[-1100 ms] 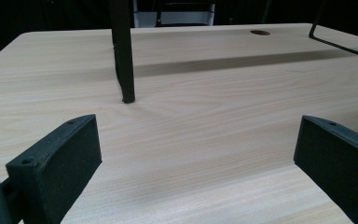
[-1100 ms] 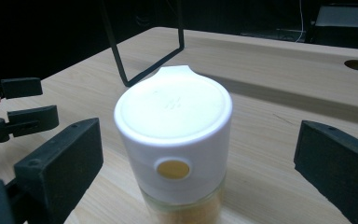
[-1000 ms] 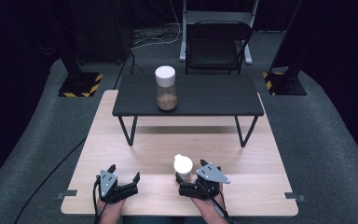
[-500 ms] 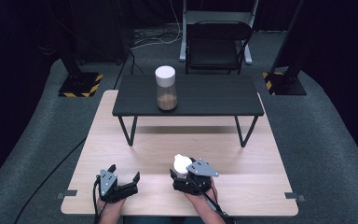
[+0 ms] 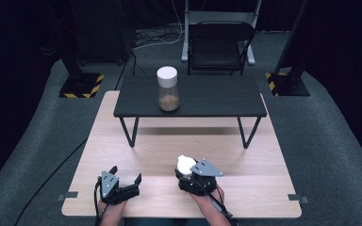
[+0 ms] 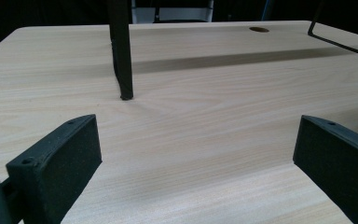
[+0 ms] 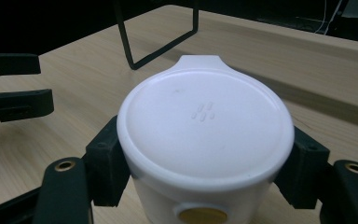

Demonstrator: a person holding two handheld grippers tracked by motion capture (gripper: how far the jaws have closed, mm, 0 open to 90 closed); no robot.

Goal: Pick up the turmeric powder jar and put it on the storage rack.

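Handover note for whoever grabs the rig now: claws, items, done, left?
Right claw: shut on the white lidded container, near the front edge of the wooden table.
Left claw: open, holding nothing, low over the table.
Jar: upright on the black riser shelf, white lid on, untouched.
Done: container grasped.
Left: probably carrying it on; destination unclear.

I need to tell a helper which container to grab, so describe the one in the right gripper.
On the light wooden table, near its front edge, the right gripper clamps a small white container. Unlike the tall clear jar on the black shelf, it is opaque, with a tabbed lid.
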